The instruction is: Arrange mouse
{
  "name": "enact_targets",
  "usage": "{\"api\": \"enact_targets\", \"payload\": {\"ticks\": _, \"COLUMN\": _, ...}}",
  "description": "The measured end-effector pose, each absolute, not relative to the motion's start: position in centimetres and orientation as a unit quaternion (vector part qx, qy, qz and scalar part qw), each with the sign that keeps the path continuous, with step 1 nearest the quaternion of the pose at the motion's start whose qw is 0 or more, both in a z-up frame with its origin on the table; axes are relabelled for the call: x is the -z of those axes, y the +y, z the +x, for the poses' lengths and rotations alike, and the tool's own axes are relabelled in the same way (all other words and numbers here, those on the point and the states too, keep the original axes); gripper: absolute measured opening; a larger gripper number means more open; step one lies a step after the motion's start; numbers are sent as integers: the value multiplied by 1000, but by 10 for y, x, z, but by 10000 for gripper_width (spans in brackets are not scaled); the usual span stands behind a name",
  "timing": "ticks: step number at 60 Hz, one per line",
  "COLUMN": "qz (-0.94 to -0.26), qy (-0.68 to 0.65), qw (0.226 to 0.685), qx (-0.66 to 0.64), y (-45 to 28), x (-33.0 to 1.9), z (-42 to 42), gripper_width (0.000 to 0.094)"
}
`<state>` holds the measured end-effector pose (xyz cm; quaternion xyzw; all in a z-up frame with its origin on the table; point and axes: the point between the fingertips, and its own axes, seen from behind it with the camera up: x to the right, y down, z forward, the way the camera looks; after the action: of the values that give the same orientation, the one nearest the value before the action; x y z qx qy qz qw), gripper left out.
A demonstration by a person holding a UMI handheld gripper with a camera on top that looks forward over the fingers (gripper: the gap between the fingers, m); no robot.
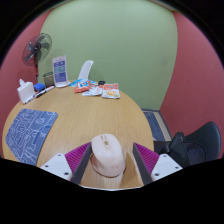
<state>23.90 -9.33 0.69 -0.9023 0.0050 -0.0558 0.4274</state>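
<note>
A pale pinkish-white computer mouse [108, 158] lies on the round wooden table [85, 115] near its front edge. It stands between the two fingers of my gripper [110, 153]. The magenta pads [76, 156] flank it on either side. A narrow gap shows at the right side of the mouse, so the gripper is open around it and the mouse rests on the table.
A blue patterned mat [30, 131] lies on the table to the left. At the far side are a fan [38, 48], a small sign stand [60, 69], a cup with pens [27, 92] and some packets [106, 90]. A black chair [196, 145] stands at the right.
</note>
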Motion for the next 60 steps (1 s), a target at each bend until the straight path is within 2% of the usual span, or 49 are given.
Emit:
{"api": "enact_targets", "payload": {"ticks": 7, "qz": -904, "qy": 10, "qw": 424, "qx": 52, "y": -83, "x": 5, "z": 247, "gripper_width": 820}}
{"api": "enact_targets", "payload": {"ticks": 10, "qz": -904, "qy": 15, "qw": 427, "qx": 35, "y": -80, "x": 7, "z": 242, "gripper_width": 700}}
{"api": "enact_targets", "payload": {"ticks": 13, "qz": -904, "qy": 18, "qw": 427, "qx": 17, "y": -78, "x": 9, "z": 235, "gripper_width": 539}}
{"api": "enact_targets", "payload": {"ticks": 29, "qz": -906, "qy": 51, "qw": 417, "qx": 42, "y": -79, "x": 3, "z": 238, "gripper_width": 398}}
{"api": "enact_targets", "payload": {"ticks": 35, "qz": -897, "qy": 72, "qw": 432, "qx": 67, "y": -79, "x": -31, "z": 242, "gripper_width": 388}}
{"api": "enact_targets", "payload": {"ticks": 46, "qz": -840, "qy": 104, "qw": 525, "qx": 87, "y": -62, "x": -174, "z": 195, "gripper_width": 387}}
{"api": "enact_targets", "payload": {"ticks": 51, "qz": -820, "qy": 105, "qw": 558, "qx": 66, "y": -54, "x": -219, "z": 135, "gripper_width": 385}}
{"api": "enact_targets", "payload": {"ticks": 53, "qz": -819, "qy": 100, "qw": 562, "qx": 51, "y": -48, "x": -227, "z": 104, "gripper_width": 386}}
{"api": "enact_targets", "payload": {"ticks": 56, "qz": -824, "qy": 88, "qw": 559, "qx": 29, "y": -42, "x": -220, "z": 55, "gripper_width": 385}}
{"api": "enact_targets", "payload": {"ticks": 60, "qz": -841, "qy": 69, "qw": 537, "qx": 1, "y": -37, "x": -184, "z": -8, "gripper_width": 384}}
